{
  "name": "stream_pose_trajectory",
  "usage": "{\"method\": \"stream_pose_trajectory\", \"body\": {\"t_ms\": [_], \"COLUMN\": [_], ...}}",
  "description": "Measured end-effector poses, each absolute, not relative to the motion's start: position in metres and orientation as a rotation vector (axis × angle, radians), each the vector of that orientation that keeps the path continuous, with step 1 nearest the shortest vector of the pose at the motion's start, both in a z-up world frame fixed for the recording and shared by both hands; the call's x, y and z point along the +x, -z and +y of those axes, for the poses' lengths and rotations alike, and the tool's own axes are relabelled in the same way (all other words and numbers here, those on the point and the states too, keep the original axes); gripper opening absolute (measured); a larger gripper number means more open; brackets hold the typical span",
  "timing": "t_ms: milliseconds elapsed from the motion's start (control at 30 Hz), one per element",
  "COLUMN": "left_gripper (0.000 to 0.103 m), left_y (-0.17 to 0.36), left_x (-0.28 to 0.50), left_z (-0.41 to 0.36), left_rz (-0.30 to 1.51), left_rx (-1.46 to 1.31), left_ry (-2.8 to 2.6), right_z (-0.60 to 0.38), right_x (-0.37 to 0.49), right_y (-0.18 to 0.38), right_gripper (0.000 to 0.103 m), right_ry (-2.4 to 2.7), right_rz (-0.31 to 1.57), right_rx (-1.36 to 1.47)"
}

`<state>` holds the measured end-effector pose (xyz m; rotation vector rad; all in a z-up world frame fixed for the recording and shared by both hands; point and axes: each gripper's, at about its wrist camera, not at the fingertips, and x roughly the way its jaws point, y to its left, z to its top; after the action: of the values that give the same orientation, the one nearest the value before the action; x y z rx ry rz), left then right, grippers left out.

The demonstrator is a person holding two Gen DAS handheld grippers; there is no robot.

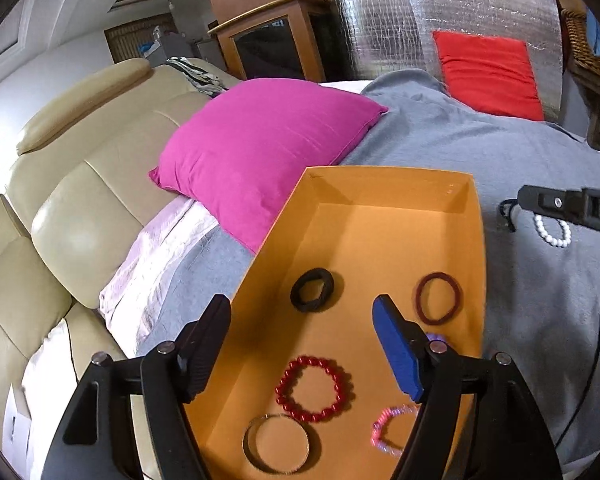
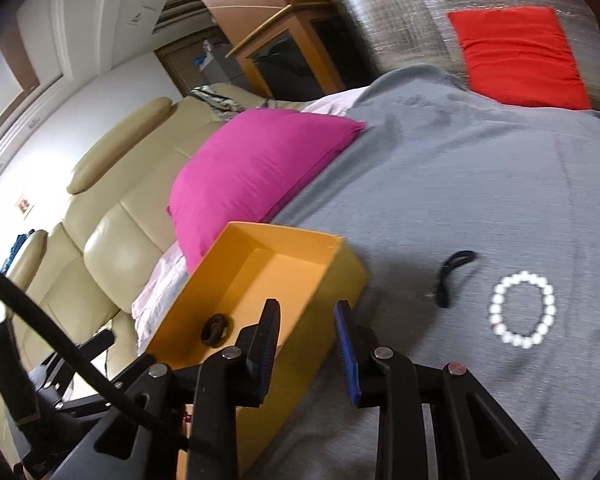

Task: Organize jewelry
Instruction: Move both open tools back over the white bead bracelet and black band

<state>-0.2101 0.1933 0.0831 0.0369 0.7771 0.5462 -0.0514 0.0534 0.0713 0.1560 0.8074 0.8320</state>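
An orange box [image 1: 452, 184] lies on a grey blanket. In it are a black hair tie [image 1: 312, 290], a maroon hair tie [image 1: 438, 298], a red bead bracelet [image 1: 315, 389], a clear bangle [image 1: 276, 444] and a pink bracelet [image 1: 388, 428]. My left gripper [image 1: 302, 320] is open and empty above the box. My right gripper [image 2: 308, 312] is open and empty at the box's right wall [image 2: 340, 280]. A white bead bracelet [image 2: 523, 310] and a thin black hair tie [image 2: 454, 276] lie on the blanket to its right; the white bracelet also shows in the left wrist view [image 1: 553, 234].
A magenta pillow [image 1: 260, 152] lies behind the box. A red cushion [image 1: 488, 72] leans on a silver foil wall at the back. A cream leather sofa [image 1: 72, 216] runs along the left. The grey blanket [image 2: 480, 184] spreads to the right.
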Motion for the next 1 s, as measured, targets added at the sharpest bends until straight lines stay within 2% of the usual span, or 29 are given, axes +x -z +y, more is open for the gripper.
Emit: {"method": "stream_pose_trajectory", "body": {"t_ms": [333,367,433,500,1000], "left_gripper": [0.075,0.075,0.075,0.075,0.075], "left_y": [-0.084,-0.085,-0.087,-0.09,-0.133], "left_x": [-0.222,-0.223,-0.223,-0.225,-0.262], "left_z": [0.145,0.14,0.129,0.12,0.084], "left_rz": [0.781,0.78,0.779,0.775,0.695], "left_rx": [0.043,0.05,0.064,0.075,0.115], "left_ry": [-0.443,-0.431,-0.412,-0.398,-0.354], "right_z": [-0.001,-0.012,-0.028,-0.044,-0.134], "right_x": [-0.049,-0.049,-0.049,-0.051,-0.082], "right_y": [-0.086,-0.088,-0.091,-0.094,-0.111], "right_gripper": [0.031,0.032,0.047,0.051,0.051], "right_ry": [-0.729,-0.71,-0.68,-0.648,-0.519], "right_rz": [0.8,0.799,0.795,0.782,0.726], "right_rx": [0.166,0.177,0.191,0.2,0.191]}}
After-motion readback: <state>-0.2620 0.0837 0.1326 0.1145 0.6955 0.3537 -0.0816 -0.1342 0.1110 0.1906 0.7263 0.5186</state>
